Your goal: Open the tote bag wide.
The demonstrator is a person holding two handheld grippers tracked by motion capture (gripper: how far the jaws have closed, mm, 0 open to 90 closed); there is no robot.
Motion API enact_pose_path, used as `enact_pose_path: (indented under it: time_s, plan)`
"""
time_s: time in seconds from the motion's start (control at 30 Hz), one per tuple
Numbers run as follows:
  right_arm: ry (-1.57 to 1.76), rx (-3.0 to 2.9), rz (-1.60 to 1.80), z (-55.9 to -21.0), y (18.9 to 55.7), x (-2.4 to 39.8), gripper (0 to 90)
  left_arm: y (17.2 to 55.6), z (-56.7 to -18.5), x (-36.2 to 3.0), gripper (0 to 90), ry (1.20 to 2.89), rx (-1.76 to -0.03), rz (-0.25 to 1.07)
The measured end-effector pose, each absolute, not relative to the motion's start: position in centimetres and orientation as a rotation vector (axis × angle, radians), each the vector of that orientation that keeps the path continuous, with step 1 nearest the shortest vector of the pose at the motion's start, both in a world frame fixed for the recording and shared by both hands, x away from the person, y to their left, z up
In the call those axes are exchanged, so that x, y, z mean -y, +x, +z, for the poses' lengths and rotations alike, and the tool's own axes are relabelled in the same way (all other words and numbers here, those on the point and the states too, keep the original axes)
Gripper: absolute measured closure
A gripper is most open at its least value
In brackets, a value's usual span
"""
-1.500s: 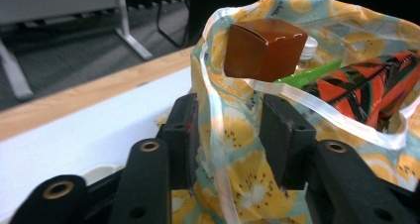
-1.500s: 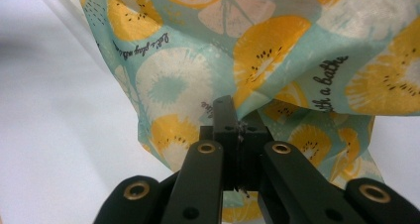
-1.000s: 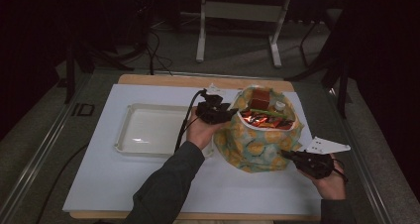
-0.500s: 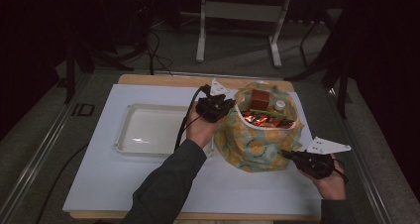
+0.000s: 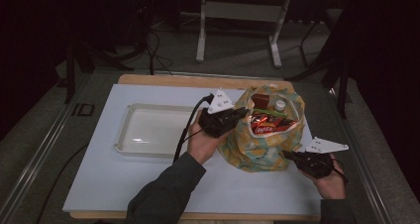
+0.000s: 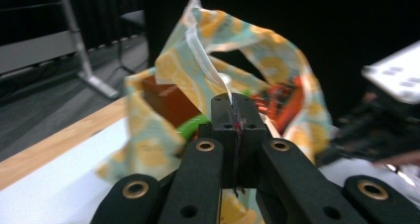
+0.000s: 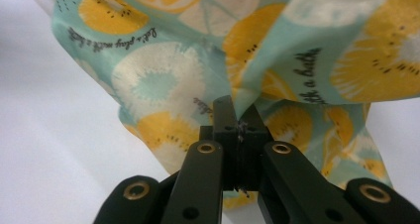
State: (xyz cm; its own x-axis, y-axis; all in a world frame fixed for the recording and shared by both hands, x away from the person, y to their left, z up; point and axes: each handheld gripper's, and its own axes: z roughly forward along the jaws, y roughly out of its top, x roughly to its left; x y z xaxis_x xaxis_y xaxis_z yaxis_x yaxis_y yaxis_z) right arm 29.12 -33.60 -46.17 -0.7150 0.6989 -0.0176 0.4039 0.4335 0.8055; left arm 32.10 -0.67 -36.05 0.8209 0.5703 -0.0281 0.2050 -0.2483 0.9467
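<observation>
Bag (image 5: 262, 144) on white mat (image 5: 148, 184), right of tray (image 5: 148, 132) | my left gripper (image 5: 236, 116) pinched tight on its rim | my right gripper (image 5: 289, 156) clamped on its lower side.

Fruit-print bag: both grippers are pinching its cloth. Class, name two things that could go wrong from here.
1. The left gripper pinches only a thin edge of the bag at its rim; the cloth could slip out if pulled harder.
2. The bag stands open and full: red snack packets and a bottle sit near its mouth. With the right gripper clamped low on its side, a tug could tip it and spill them.
</observation>
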Motion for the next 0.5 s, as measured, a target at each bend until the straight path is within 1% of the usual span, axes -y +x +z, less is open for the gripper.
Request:
enact_pose_path:
  time_s: [0.1, 0.17, 0.2, 0.23, 0.27, 0.33, 0.37, 0.47, 0.5]
  plan:
    - [0.964, -2.348, 1.145, -46.6, 29.3, 33.7, 89.9, 31.5, -36.5, 1.0, 89.1, 1.831, -0.555, 0.367]
    - [1.000, -2.361, 1.104, -47.4, 29.7, 33.8, 89.9, 31.2, -37.2, 1.4, 89.1, 1.842, -0.525, 0.335]
    - [1.011, -2.366, 1.094, -47.7, 29.9, 33.9, 89.9, 30.9, -38.2, 1.9, 89.1, 1.863, -0.483, 0.305]
    - [1.011, -2.366, 1.094, -47.7, 29.9, 33.9, 89.9, 30.9, -38.2, 1.9, 89.1, 1.863, -0.483, 0.305]
    - [1.043, -2.375, 1.081, -48.1, 30.1, 34.0, 89.9, 30.7, -39.2, 2.3, 89.1, 1.896, -0.448, 0.301]
    - [1.058, -2.380, 1.070, -48.3, 30.2, 34.0, 89.8, 30.6, -39.7, 2.5, 89.1, 1.907, -0.438, 0.293]
    - [1.067, -2.373, 1.061, -48.4, 30.2, 34.2, 87.3, 30.5, -40.2, 2.7, 89.1, 1.924, -0.430, 0.286]
    - [1.083, -2.342, 1.080, -48.0, 30.1, 34.6, 76.0, 30.7, -42.0, 3.1, 89.0, 1.976, -0.437, 0.264]
    - [1.083, -2.342, 1.080, -48.0, 30.1, 34.6, 76.0, 30.7, -42.0, 3.1, 89.0, 1.976, -0.437, 0.264]
